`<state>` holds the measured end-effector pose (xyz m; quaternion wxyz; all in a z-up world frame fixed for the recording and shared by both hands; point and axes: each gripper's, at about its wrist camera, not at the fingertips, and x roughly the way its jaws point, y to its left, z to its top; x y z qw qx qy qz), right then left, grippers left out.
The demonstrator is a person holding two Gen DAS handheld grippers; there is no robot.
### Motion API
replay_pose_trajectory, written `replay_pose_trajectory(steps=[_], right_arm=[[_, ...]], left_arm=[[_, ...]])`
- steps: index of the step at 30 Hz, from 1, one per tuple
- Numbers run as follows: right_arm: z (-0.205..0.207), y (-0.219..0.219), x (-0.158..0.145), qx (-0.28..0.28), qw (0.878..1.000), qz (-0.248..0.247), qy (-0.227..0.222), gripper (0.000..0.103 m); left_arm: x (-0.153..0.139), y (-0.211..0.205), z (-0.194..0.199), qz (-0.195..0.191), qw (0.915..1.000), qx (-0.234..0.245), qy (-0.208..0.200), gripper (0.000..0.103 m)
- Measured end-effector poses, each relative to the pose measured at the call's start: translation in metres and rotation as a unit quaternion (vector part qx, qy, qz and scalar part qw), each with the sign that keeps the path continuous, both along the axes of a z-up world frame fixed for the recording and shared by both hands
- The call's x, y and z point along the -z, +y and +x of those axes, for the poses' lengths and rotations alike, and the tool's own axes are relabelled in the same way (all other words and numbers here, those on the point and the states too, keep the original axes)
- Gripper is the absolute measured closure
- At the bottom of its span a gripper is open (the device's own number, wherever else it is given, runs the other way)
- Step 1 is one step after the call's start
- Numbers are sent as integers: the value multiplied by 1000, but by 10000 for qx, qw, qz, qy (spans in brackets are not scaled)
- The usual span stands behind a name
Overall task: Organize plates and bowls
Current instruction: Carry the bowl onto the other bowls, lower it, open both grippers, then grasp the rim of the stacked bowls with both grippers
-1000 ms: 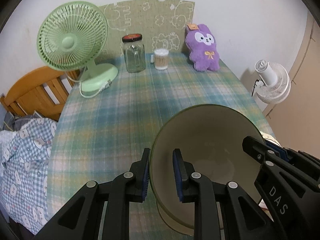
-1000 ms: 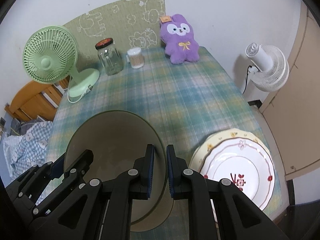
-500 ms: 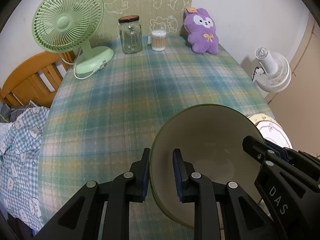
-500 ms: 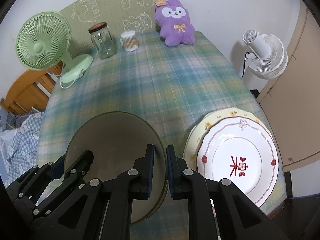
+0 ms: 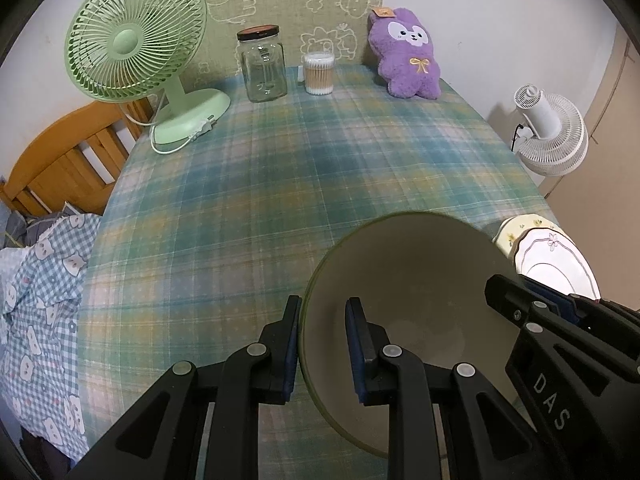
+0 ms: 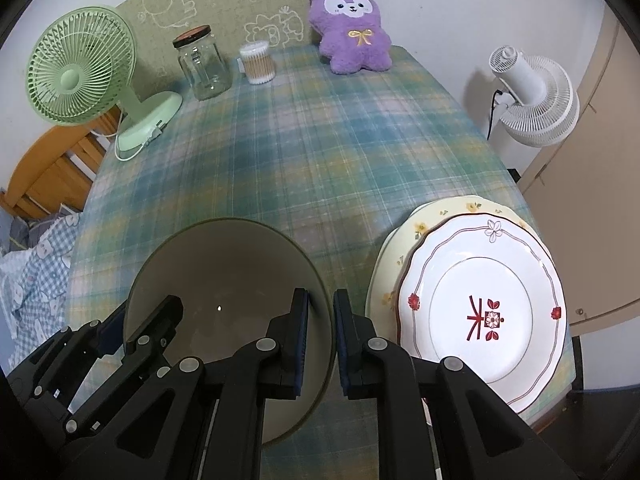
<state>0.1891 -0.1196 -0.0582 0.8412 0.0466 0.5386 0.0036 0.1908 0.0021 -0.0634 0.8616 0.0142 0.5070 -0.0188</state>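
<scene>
As bowl (image 5: 404, 320) sinks toward bench (image 5: 280, 184): left tool (image 5: 322, 340) and right tool (image 6: 320, 336) each clamped on opposite rim; bowl just left of plates (image 6: 480, 304); set-down likely next.

On the desk (image 6: 320, 152), a bowl (image 6: 224, 280) sits at 7 o'clock and stacked plates (image 6: 480, 300) at 4 o'clock. Along the far edge stand a fan (image 6: 80, 68) at 10, a jar (image 6: 204, 64) and cotton swabs (image 6: 258, 62) at 11-12, and a plush toy (image 6: 352, 32) at 1.
</scene>
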Motion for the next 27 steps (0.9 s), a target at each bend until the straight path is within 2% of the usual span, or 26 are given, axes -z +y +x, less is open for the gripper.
replay_pose_trajectory(steps=[2,5,8,9,10,12,13,15,17,24,27], right_arm=[[0,0,-1,-4,10000,14,-10,84],[2,-1,-1,-15,10000,46,31,84],[3,-3,-4,-47,9999,111,-19,84],[3,-3,-7,-87,9999,80,-55,84],[3,-2,-9,-160,9998,40,-78,84],[3,-1,-12,-279,9996,43,-80,71],[2,-1,-14,-284,9995,50,-116,67],[2,-2,-17,-300,9994,29,-172,40],[3,-2,-18,-317,9992,7,-259,34],[15,0,-1,-580,9981,168,-108,34],[21,-4,14,-573,9979,294,97,34]], left_arm=[[0,2,0,-62,10000,-21,20,83],[-2,2,0,-119,9999,5,47,77],[-5,2,1,-215,9997,89,49,65],[-7,1,0,-220,9997,124,31,58],[-8,1,0,-230,9996,149,30,40],[-11,3,-1,-310,9994,181,-12,27],[-12,4,-2,-298,9994,181,-54,26],[-14,6,-1,-319,9993,194,-99,19],[-13,9,0,-357,9992,167,-107,16],[1,11,7,-309,9994,141,46,15],[10,10,10,-325,9993,118,139,15]])
